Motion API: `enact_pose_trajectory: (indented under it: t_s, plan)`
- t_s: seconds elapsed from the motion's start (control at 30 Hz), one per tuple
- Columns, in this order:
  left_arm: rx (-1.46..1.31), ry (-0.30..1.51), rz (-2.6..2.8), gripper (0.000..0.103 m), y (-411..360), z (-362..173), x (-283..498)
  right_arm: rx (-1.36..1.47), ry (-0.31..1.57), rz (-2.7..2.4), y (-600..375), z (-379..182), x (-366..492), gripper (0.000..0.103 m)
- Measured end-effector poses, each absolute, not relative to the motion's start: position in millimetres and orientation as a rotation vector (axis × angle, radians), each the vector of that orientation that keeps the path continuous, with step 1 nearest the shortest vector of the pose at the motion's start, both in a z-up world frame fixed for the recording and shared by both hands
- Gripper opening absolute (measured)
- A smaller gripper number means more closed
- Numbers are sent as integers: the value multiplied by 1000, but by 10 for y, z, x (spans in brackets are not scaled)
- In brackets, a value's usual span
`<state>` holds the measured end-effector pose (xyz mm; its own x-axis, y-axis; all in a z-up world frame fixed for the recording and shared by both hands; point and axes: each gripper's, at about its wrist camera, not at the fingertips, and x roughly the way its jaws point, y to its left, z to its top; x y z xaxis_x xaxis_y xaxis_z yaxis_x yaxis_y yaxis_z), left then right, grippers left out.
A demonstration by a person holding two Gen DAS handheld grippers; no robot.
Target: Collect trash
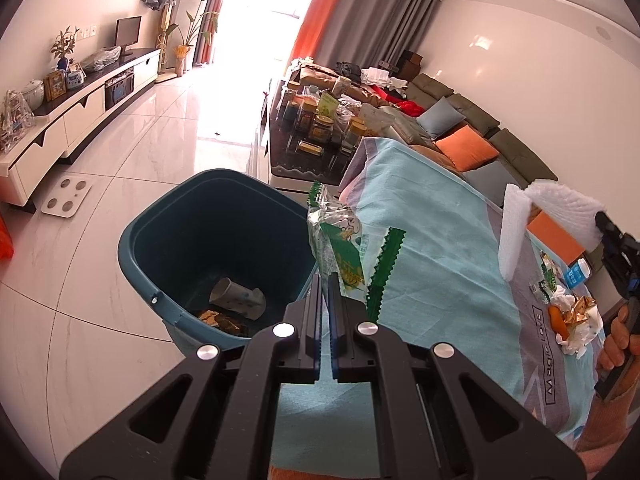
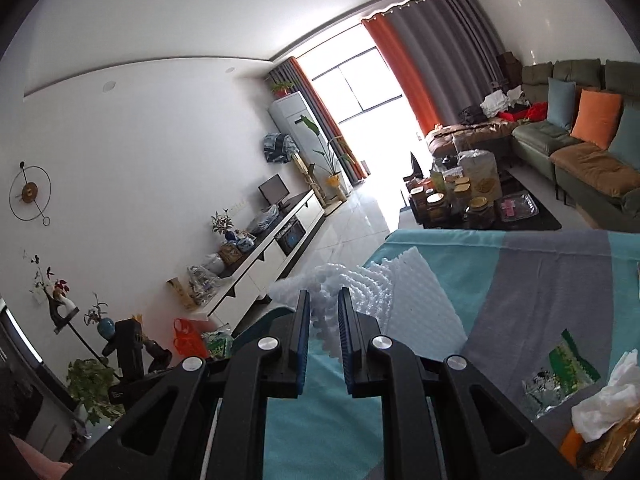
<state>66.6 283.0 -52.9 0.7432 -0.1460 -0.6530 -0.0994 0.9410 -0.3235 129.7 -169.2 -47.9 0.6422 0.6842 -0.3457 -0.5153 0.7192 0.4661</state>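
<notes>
The left hand-held gripper (image 1: 327,280) is clenched on a green snack wrapper (image 1: 338,240), which stands up from its fingertips at the centre of the left wrist view, right over the near rim of the blue bin (image 1: 140,248). The bin sits on the floor just beside the counter (image 1: 440,264) with its teal and grey cloth, and already holds a paper cup (image 1: 238,300) and some scraps. The wrapper hangs at the bin's edge rather than over its middle; if it were let go here, I judge it could catch the rim or flutter onto the cloth or floor, being so light.

The right hand-held gripper (image 2: 324,300) is grasping a white foam sheet (image 2: 408,300) at the centre of its own view; in the left wrist view the same sheet shows at the right edge, lifted above the counter. Only a corner of the foam sits between the pads, and the sheet is broad and floppy, so it may slip free or sweep across the leftover litter (image 1: 572,320) at the lower right, scattering tissue and foil. It may also bridge the bin mouth instead of dropping in. With both hands heading for one opening, they could collide.
</notes>
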Motion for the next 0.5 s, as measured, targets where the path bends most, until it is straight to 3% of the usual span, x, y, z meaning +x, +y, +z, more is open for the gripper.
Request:
enact_pose_trajectory:
  t_s: [0.5]
  plan:
    - [-354, 751, -32, 3, 2814, -578, 722, 82, 743, 711, -1295, -1090, 1088, 9]
